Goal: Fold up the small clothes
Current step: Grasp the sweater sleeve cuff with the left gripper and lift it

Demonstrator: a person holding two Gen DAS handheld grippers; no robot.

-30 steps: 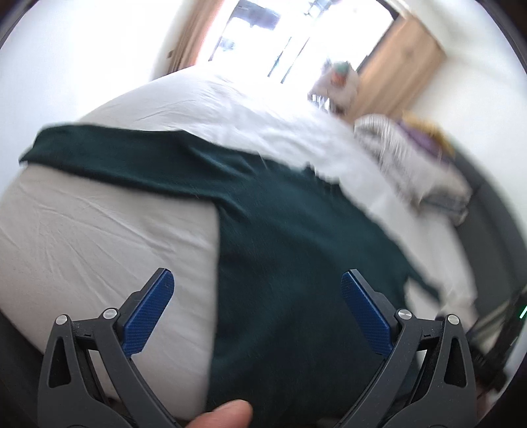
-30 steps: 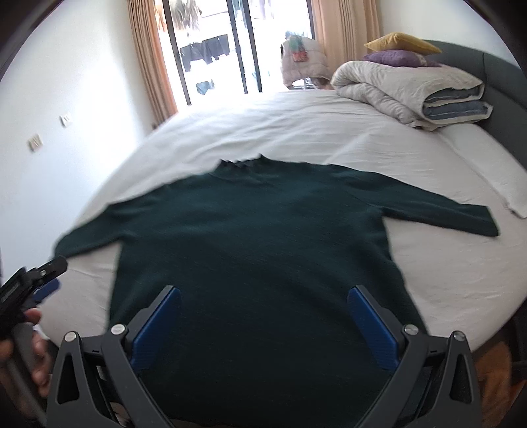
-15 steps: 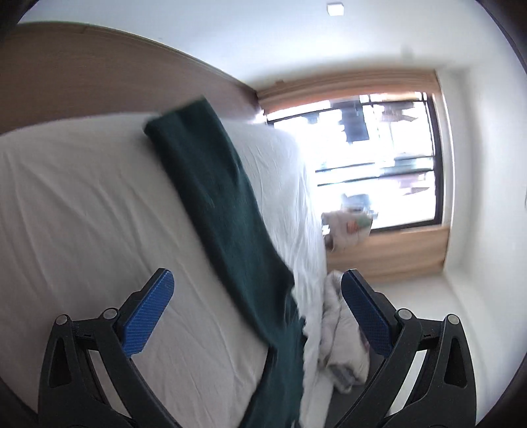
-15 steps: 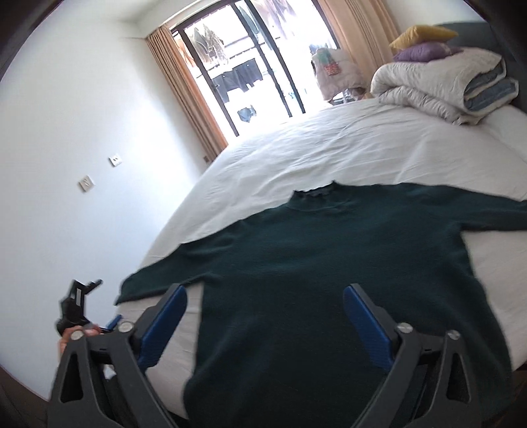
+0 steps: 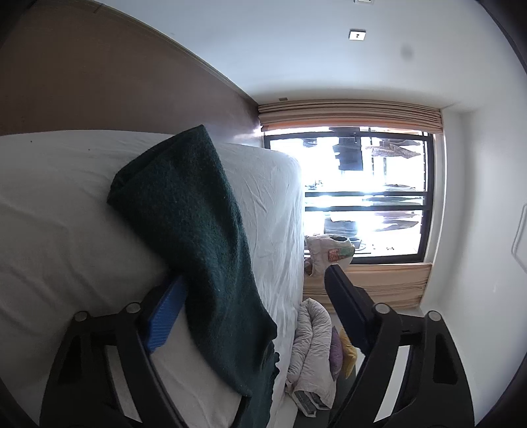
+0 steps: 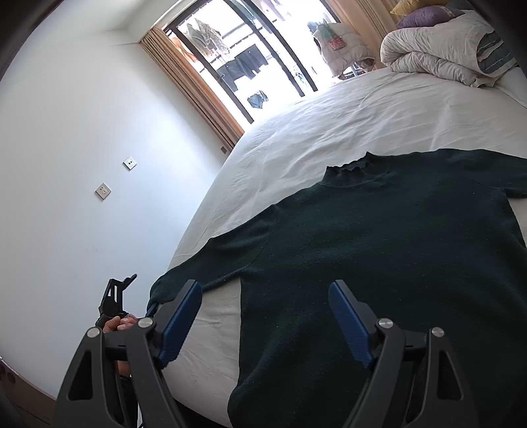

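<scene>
A dark green sweater (image 6: 378, 237) lies flat on the white bed (image 6: 362, 112), collar toward the window. Its left sleeve (image 6: 197, 276) reaches the bed's left edge. In the left wrist view, which is rolled sideways, this sleeve (image 5: 197, 237) runs between the open jaws of my left gripper (image 5: 250, 303); one blue pad sits under the cloth, the other stands clear. My left gripper also shows in the right wrist view (image 6: 115, 299) at the sleeve's cuff. My right gripper (image 6: 263, 319) is open and empty, above the sweater's lower left body.
A rolled duvet (image 6: 444, 52) and purple and yellow pillows (image 6: 425, 13) lie at the bed's far right. A large window with curtains (image 6: 250, 66) is behind the bed. A white wall with sockets (image 6: 102, 191) stands left of the bed.
My left gripper has rolled sideways and closed in on the left sleeve, which now lies between its narrower jaws. My right gripper has swung left and its jaws have narrowed a little.
</scene>
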